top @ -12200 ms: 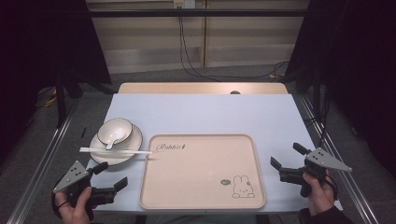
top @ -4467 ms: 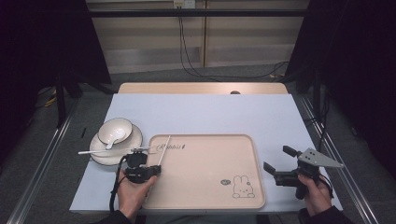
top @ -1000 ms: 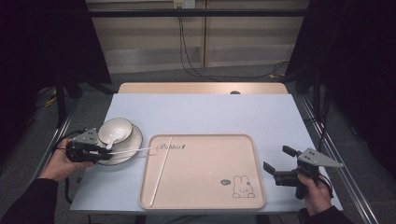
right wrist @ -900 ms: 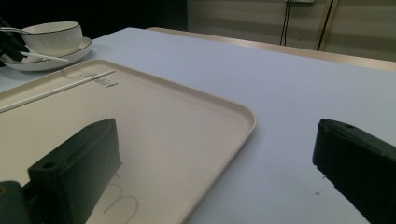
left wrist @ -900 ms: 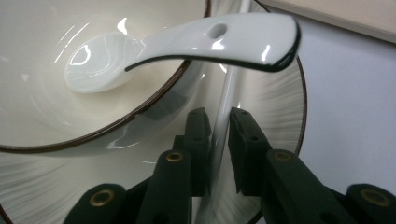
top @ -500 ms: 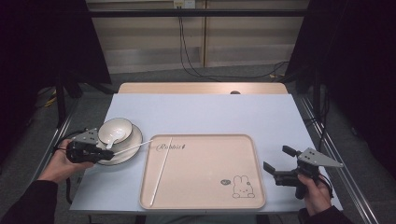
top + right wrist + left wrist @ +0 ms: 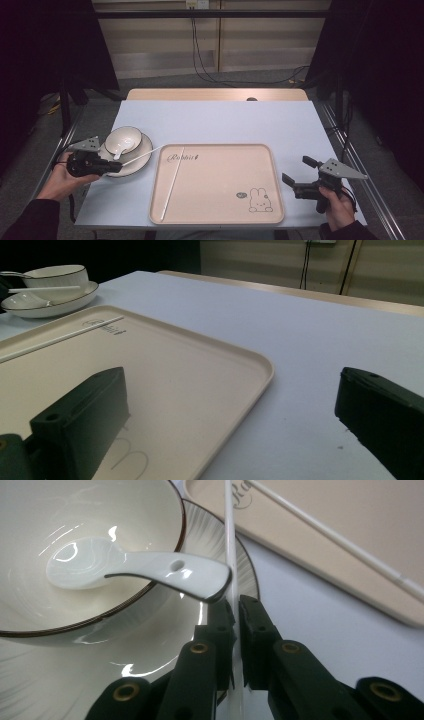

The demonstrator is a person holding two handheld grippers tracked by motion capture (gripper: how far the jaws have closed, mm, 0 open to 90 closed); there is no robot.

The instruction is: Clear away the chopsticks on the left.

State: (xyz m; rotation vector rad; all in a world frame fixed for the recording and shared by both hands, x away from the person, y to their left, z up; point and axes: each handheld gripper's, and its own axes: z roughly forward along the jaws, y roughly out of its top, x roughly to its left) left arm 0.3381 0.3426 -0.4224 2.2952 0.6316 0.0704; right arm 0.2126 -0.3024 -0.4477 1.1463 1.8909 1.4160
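My left gripper (image 7: 114, 167) is at the near edge of a white plate (image 7: 140, 156) at the table's left. It is shut on a white chopstick (image 7: 142, 155) that lies across the plate's rim toward the tray. In the left gripper view the jaws (image 7: 235, 607) pinch that chopstick (image 7: 229, 530) just under the handle of a white spoon (image 7: 150, 570). The spoon rests in a bowl (image 7: 124, 137) on the plate. A second chopstick (image 7: 172, 185) lies on the beige tray (image 7: 225, 215). My right gripper (image 7: 295, 169) hovers open to the right of the tray, holding nothing.
The tray carries a rabbit drawing (image 7: 257, 200) at its near right corner. A wooden strip (image 7: 215, 95) runs along the table's far edge, with cables hanging behind it. Bare blue-grey tabletop (image 7: 225, 122) lies beyond the tray.
One chopstick has gone from the plate onto the tray. My left gripper has returned to the plate and closed on the other. Over the last second both hands have hardly moved.
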